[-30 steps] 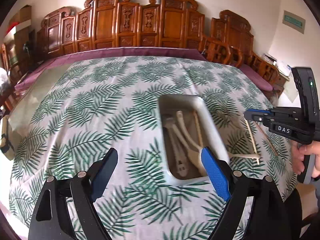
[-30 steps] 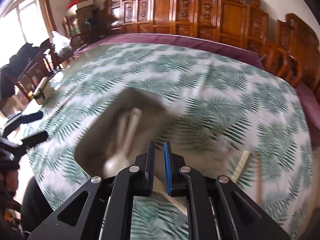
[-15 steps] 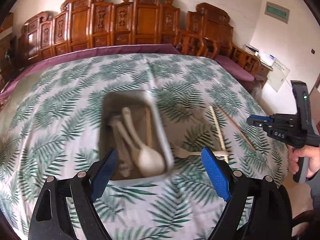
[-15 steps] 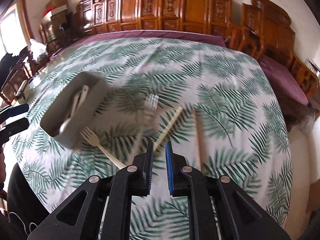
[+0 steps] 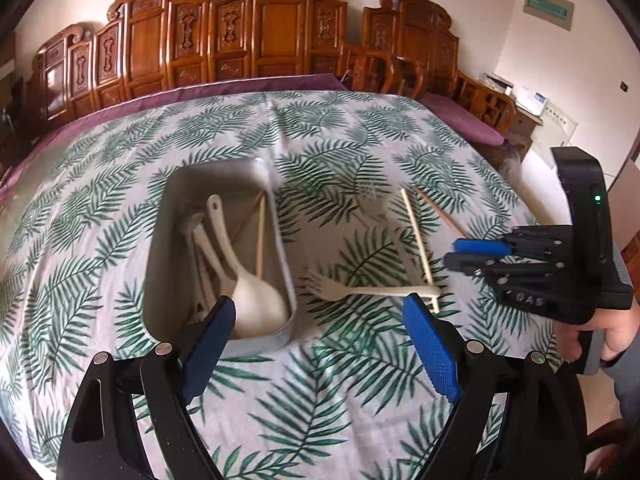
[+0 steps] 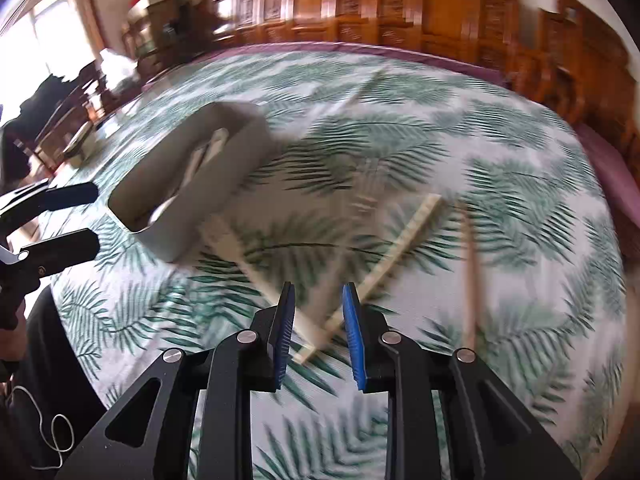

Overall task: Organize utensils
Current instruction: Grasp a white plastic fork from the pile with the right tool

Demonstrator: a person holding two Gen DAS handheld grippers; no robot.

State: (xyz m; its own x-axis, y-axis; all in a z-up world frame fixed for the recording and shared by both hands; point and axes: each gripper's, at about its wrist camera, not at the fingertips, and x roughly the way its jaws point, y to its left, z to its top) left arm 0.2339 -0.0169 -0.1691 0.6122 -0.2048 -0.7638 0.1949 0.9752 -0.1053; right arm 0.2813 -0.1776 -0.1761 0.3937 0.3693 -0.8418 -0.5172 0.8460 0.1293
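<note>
A grey rectangular bin (image 5: 158, 248) on the palm-leaf tablecloth holds a cream spoon (image 5: 256, 300), other cream utensils and a chopstick (image 5: 260, 236). It also shows, blurred, in the right wrist view (image 6: 224, 168). A cream fork (image 5: 368, 290) lies right of the bin, with a pale chopstick (image 5: 416, 240) and a brown chopstick (image 5: 440, 212) beyond it. A clear plastic fork (image 5: 372, 200) lies further back. My left gripper (image 5: 320, 344) is open and empty, near the bin's front. My right gripper (image 6: 318, 328) is partly open and empty, low over the fork handle and pale chopstick (image 6: 400, 248); it also shows at the right in the left wrist view (image 5: 472, 252).
Carved wooden chairs (image 5: 256, 36) line the table's far side over a purple cloth edge (image 5: 240, 84). A side cabinet with papers (image 5: 532, 108) stands at the far right. More chairs and clutter (image 6: 80, 112) sit at the left in the right wrist view.
The right gripper's jaws have parted from shut and it has dropped closer to the fork and chopstick. The left gripper's view has swung, putting the bin and fork nearer centre.
</note>
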